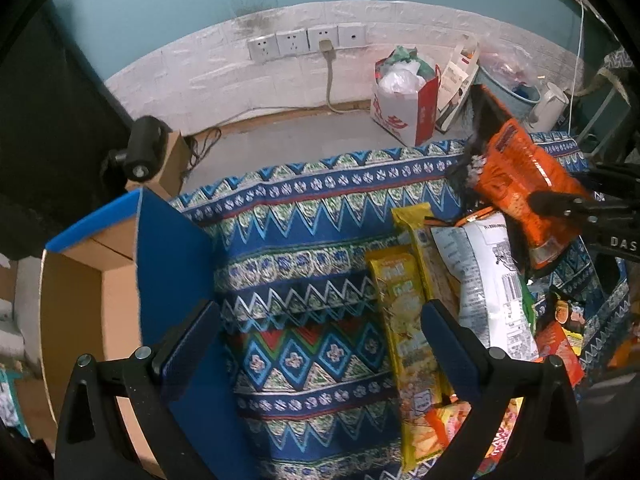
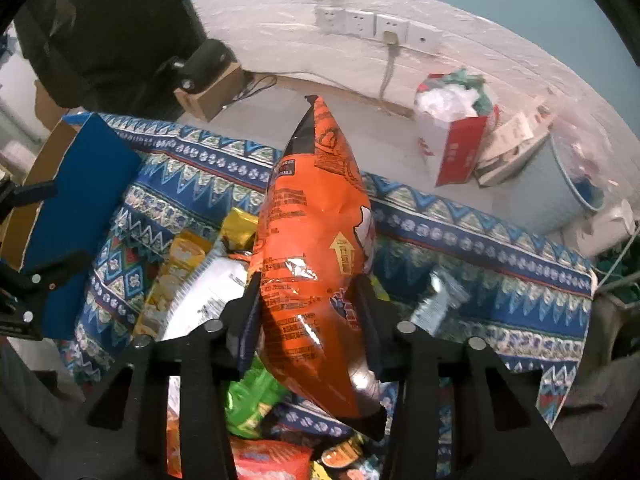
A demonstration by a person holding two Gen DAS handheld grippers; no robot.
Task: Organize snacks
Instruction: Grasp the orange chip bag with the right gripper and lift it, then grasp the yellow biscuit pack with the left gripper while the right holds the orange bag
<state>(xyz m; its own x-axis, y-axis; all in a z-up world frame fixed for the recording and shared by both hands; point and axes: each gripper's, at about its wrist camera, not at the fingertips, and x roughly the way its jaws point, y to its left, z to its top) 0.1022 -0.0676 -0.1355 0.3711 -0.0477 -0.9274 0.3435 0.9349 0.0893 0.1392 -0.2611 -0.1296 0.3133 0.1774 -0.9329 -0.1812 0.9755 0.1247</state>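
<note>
My right gripper [image 2: 306, 294] is shut on a large orange snack bag [image 2: 316, 248] and holds it up above the pile; the bag also shows in the left wrist view [image 1: 520, 184], with the right gripper [image 1: 568, 208] clamped on it. My left gripper [image 1: 320, 332] is open and empty over the patterned blue cloth [image 1: 304, 240], between a cardboard box with a blue flap [image 1: 168, 264] on its left and yellow snack packs [image 1: 404, 320] on its right. A white bag [image 1: 488, 280] lies beside the yellow packs.
More snacks lie under the right gripper: a green pack [image 2: 252, 400], a red pack [image 2: 272, 460] and a silver pack [image 2: 436, 300]. On the floor behind stand a red-and-white bag [image 1: 404, 108], a bucket [image 2: 552, 192], a kettle [image 1: 548, 108] and a small cardboard box [image 2: 212, 96].
</note>
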